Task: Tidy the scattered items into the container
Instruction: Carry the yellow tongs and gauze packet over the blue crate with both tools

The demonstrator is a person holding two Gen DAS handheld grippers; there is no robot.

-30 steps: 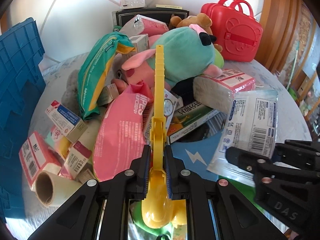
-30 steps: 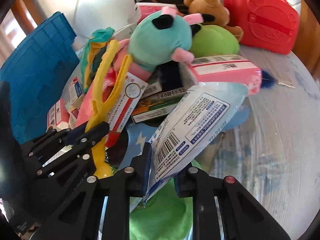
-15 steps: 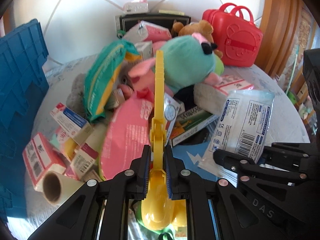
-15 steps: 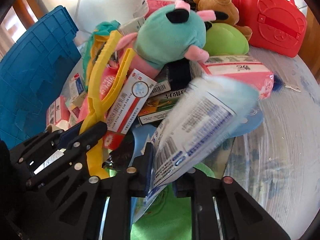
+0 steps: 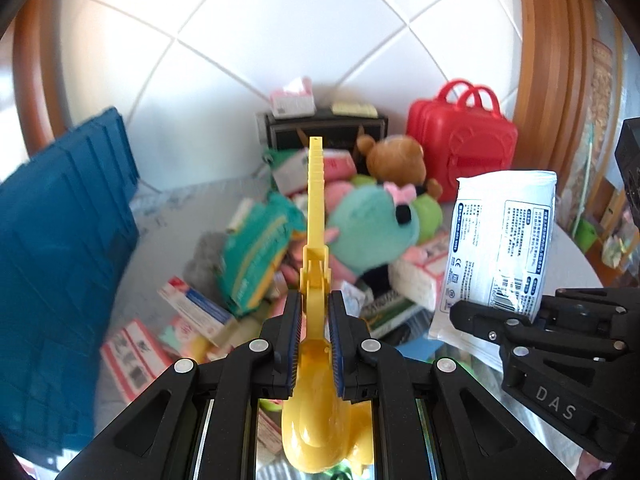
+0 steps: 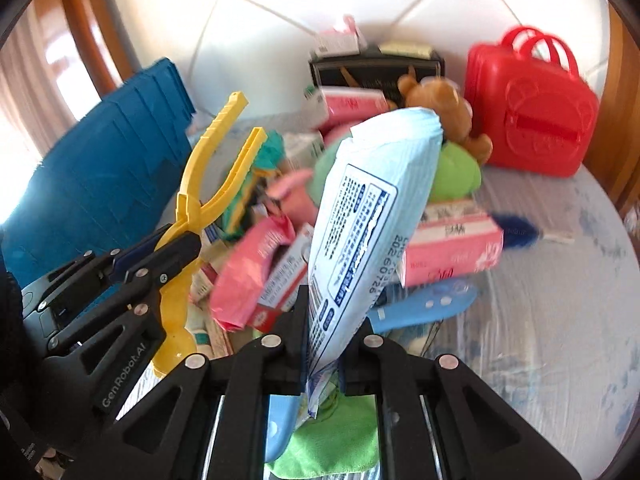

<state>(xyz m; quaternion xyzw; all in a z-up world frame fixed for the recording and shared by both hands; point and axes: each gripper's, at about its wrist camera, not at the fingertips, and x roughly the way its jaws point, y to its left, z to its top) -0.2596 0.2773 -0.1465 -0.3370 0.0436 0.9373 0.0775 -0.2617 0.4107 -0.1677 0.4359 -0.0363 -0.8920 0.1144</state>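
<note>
Yellow plastic tongs (image 5: 316,280): long axis runs straight away from the left wrist camera, arms pointing toward the tiled wall (image 5: 280,40) and slightly up over the pile; bulbous scoop end sits below the jaws, nearest the lens. In the right wrist view the same tongs (image 6: 208,184) stand tilted, the two arms splayed in a V with tips toward the blue crate (image 6: 100,176). Left gripper (image 5: 314,344): jaws narrow, pads clamped on the tongs at the neck just above the scoop. White and blue sealed packet (image 6: 360,232): long axis runs from the jaws up and away, top leaning slightly right, printed label face to the left. Right gripper (image 6: 322,344): jaws just closed further and now pinch the packet's lower edge flat between the pads. From the left wrist view the packet (image 5: 500,240) stands nearly upright in the right gripper (image 5: 500,320), which sits to the right and level with the left one. Both grippers pitch downward over the heap of plush toys (image 5: 372,220), cartons and pouches on the round table (image 6: 540,300). Both held items are clear of the heap. Crate stands at left, beside the pile. Background blurred.
</note>
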